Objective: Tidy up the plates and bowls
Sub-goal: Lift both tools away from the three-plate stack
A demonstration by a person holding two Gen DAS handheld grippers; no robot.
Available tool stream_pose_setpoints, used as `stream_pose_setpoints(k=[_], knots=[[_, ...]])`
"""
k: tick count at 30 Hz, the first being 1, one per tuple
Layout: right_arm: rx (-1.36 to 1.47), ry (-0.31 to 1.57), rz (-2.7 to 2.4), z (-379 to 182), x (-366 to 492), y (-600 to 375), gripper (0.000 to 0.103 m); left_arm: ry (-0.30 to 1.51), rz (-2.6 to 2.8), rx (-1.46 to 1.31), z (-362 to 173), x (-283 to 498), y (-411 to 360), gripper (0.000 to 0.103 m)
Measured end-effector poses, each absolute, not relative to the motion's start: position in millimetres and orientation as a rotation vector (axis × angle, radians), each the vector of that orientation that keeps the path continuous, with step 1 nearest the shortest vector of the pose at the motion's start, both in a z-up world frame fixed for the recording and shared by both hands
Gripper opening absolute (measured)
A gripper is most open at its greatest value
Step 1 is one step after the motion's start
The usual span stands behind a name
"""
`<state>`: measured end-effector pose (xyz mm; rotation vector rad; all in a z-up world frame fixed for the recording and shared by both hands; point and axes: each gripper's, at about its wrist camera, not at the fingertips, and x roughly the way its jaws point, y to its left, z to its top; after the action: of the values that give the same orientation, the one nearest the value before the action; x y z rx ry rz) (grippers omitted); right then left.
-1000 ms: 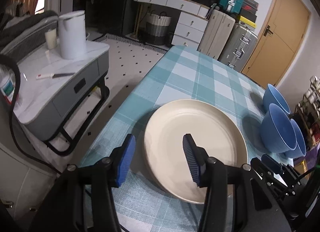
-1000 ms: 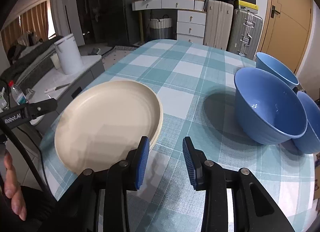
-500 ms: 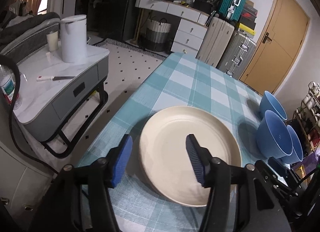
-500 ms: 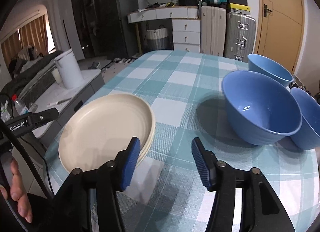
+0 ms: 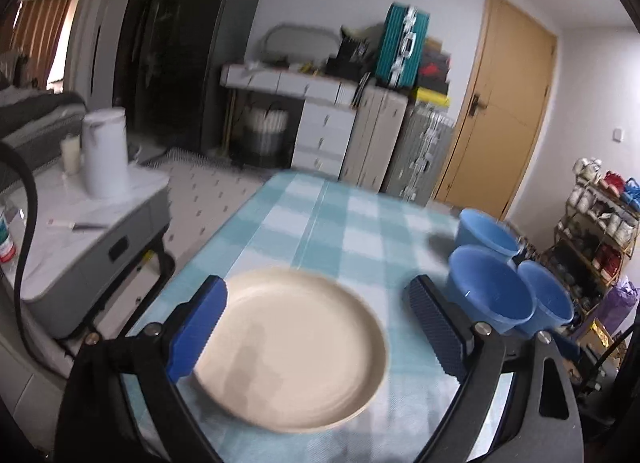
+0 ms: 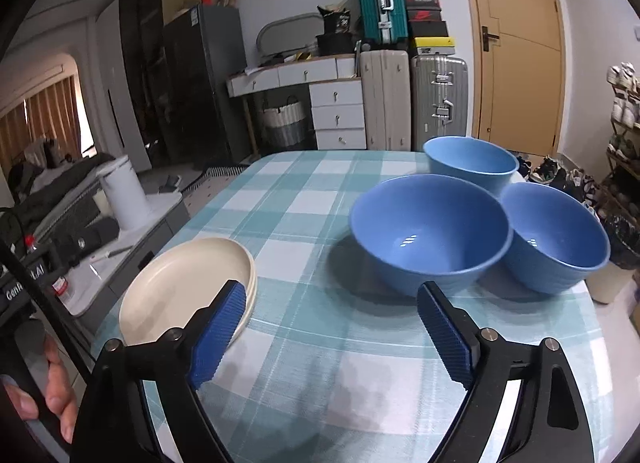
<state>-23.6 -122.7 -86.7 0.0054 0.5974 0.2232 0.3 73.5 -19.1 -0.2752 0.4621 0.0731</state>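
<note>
Right view alone shows stacked cream plates (image 6: 188, 287) and a hand (image 6: 56, 395). Left gripper (image 5: 316, 327) and right gripper (image 6: 332, 339) just opened wide, empty. Plates sit below left jaws; bowls (image 6: 428, 235) ahead of right.

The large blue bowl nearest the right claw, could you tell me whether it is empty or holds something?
Empty: the large blue bowl stands upright, its bare glossy inside showing only light reflections.

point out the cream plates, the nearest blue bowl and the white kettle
cream plates (image 6: 180, 287), right wrist view, inside of the top plate
nearest blue bowl (image 6: 428, 239), right wrist view, inner wall
white kettle (image 5: 105, 155), left wrist view, side of the body
</note>
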Motion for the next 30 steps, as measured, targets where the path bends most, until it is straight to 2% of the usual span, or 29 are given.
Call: stream_pose_setpoints(k=[2,4,10,16,30], knots=[[0.023,0.584,0.199,-86.0,-30.0,-132.7,0.098,0.436,0.056,-0.275,-15.0,-1.6,63.0,0.098],[0.046,0.572,0.166,-85.7,-34.6,-143.8,0.101,0.441,0.038,-0.270,-13.4,-0.2,52.9,0.098],[0.049,0.530,0.148,-76.5,-54.4,-160.9,0.102,0.422,-0.013,-0.241,-8.8,-2.2,18.8,0.099],[-0.038,0.337,0.096,-53.8,-92.8,-169.9,0.102,0.415,-0.027,-0.197,-6.9,-1.7,-7.6,0.103],[0.082,0.258,-0.090,-35.7,-149.2,-229.4,0.102,0.402,-0.057,-0.150,-4.1,-8.3,-37.9,0.103]])
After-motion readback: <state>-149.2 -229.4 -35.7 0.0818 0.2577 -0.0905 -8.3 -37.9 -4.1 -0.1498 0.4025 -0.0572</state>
